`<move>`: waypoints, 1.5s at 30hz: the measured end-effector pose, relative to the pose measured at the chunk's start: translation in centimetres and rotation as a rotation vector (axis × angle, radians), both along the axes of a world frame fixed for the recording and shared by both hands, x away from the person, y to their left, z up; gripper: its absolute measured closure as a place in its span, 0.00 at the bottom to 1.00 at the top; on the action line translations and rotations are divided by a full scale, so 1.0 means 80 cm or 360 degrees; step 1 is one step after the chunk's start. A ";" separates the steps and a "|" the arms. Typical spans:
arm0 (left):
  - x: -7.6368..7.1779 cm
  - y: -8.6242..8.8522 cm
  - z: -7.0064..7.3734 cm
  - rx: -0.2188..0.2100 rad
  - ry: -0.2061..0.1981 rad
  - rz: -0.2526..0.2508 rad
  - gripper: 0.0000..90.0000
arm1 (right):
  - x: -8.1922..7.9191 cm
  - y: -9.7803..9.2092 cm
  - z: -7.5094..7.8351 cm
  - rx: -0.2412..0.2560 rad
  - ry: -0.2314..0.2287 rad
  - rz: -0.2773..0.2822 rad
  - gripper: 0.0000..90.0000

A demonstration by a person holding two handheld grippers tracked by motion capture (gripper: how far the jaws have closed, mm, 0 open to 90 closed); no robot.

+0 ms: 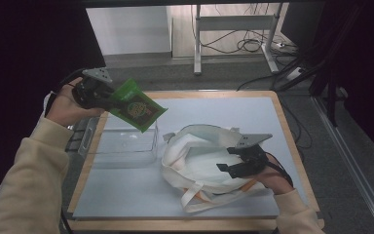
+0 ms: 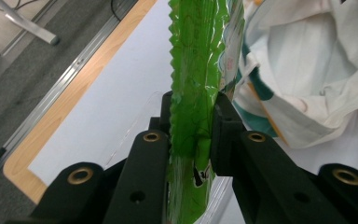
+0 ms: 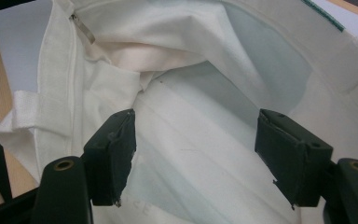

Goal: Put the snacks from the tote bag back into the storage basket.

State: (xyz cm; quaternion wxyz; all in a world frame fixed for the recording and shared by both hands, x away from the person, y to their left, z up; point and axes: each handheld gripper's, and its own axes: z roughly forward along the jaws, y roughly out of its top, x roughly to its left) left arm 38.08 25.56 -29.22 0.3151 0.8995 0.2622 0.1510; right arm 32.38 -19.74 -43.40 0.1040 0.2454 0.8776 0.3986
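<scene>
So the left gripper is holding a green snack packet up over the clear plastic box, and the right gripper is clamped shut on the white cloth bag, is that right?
Not quite. The right gripper is open: the right gripper view shows its jaws spread wide apart over the white cloth tote bag, clamping nothing. The rest holds: the left gripper grips the green snack packet above the clear plastic box.

- The left gripper [image 1: 108,97] is black, with a grey three-cornered plate [image 1: 98,74] on top and a dark cable trailing from it.
- The right gripper [image 1: 229,167] is black too, under its own grey plate [image 1: 252,140].
- Brass-ringed screw holes [image 2: 151,137] dot the arms behind the jaws.
- The right pads [image 3: 112,154] look worn and chipped at the edges.
- Both sleeves [image 1: 29,175] are cream.
</scene>
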 end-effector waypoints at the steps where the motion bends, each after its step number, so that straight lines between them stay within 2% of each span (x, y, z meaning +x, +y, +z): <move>1: 0.001 0.001 0.000 0.0006 0.0006 0.0008 0.88 | 0.000 0.000 0.000 0.0000 0.0000 0.0000 0.32; 4: 0.007 0.004 -0.002 0.0033 0.0014 0.0011 0.88 | 0.000 0.000 0.000 0.0001 -0.0002 0.0000 0.32; 10: 0.019 0.010 -0.006 0.0031 0.0018 0.0038 0.88 | 0.002 -0.001 -0.001 0.0001 -0.0001 -0.0002 0.32; 16: 0.029 0.020 -0.019 0.0050 0.0050 0.0068 0.88 | 0.002 -0.001 -0.002 -0.0002 0.0002 -0.0003 0.32; 19: 0.036 0.027 -0.028 0.0002 0.0065 0.0067 0.88 | 0.002 0.000 -0.003 -0.0006 -0.0003 0.0016 0.32; 23: 0.044 0.034 -0.040 -0.0005 0.0088 0.0081 0.88 | 0.003 0.002 -0.006 -0.0019 0.0002 0.0027 0.32; 28: 0.047 0.037 -0.049 0.0034 0.0104 0.0080 0.88 | 0.004 0.002 -0.007 -0.0022 0.0007 0.0023 0.32; 40: 0.045 0.045 -0.055 0.0042 0.0109 0.0095 0.88 | 0.004 0.000 -0.007 -0.0024 0.0003 0.0019 0.32; 45: 0.048 0.044 -0.063 0.0102 0.0130 0.0088 0.88 | 0.005 -0.001 -0.006 -0.0018 -0.0001 0.0014 0.32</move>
